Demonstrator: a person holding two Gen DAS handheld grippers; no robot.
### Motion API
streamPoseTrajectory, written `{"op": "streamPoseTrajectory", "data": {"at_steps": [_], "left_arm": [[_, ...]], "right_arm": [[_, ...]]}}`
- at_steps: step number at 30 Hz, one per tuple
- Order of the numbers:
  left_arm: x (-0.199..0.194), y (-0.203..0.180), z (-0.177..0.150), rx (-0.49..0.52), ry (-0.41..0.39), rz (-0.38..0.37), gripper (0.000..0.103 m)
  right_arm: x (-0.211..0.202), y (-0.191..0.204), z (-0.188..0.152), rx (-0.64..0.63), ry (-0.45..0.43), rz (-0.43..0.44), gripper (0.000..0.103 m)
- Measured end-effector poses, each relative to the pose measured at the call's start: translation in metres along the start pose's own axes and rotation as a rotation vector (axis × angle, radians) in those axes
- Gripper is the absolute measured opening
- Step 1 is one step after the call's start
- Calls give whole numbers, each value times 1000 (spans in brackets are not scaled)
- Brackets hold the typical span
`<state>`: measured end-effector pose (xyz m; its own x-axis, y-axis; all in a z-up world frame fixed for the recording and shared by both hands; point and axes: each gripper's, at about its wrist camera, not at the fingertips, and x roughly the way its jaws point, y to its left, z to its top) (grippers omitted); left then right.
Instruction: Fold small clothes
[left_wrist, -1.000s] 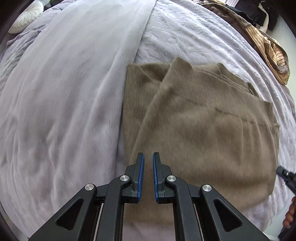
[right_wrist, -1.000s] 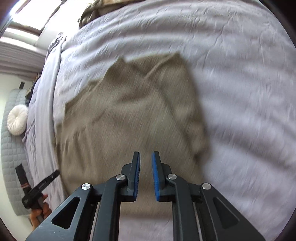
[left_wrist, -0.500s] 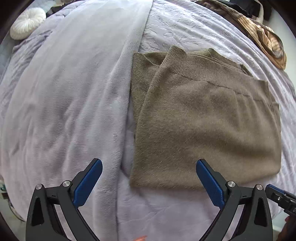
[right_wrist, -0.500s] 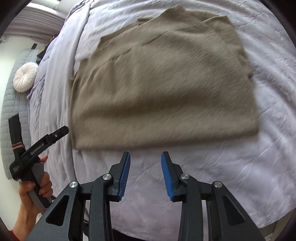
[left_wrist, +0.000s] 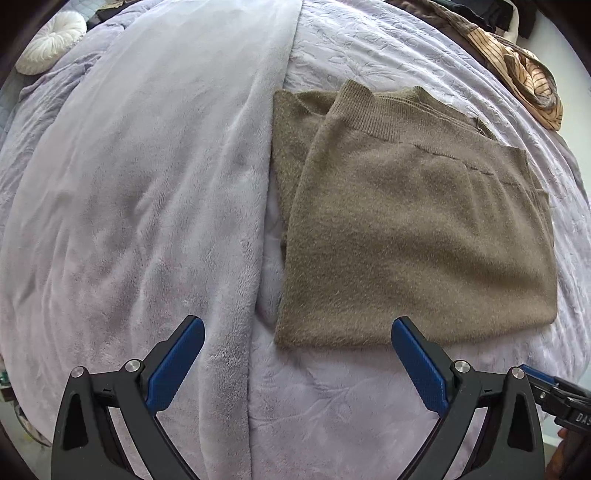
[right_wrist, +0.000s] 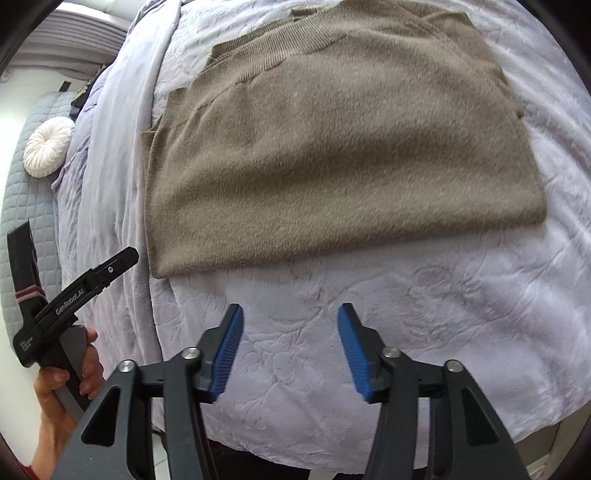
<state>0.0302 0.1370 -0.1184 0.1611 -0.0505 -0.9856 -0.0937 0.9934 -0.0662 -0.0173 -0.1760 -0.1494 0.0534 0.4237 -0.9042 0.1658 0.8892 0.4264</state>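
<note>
A bed covered in a lilac bedspread fills both views. A plush lilac blanket lies along its left side. A folded olive-brown knit sweater rests flat beside the blanket. The left hand-held gripper hovers near the sweater's edge, jaws spread wide, empty. The right hand-held gripper likewise gapes, holding nothing.

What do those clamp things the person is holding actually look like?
Each hand-held gripper, left and right, has two angular black fingers with triangular cut-outs, silver pivot screws and ribbed blue pads. The left one's body carries white "GenRobot.AI" lettering. A bare hand grips it; no cables show.
</note>
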Motion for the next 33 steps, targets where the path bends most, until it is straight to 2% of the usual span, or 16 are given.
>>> {"op": "streamPoseTrajectory", "data": {"at_steps": [4,11,23,28,33], "left_arm": [[3,10,-4,-18,10,-19,101],[3,38,-13,-88,14,-104,101],[8,82,-16,-167,44,-235,101],[13,83,-15,-147,49,-218,101],[19,76,-13,-86,44,-136,101]], "right_arm": [[10,2,-5,35,17,21,59],[31,11,-14,111,33,68,59],[73,29,-21,299,-7,296,60],[91,46,-19,312,-15,358,60],[98,50,-13,352,-45,408,60]]}}
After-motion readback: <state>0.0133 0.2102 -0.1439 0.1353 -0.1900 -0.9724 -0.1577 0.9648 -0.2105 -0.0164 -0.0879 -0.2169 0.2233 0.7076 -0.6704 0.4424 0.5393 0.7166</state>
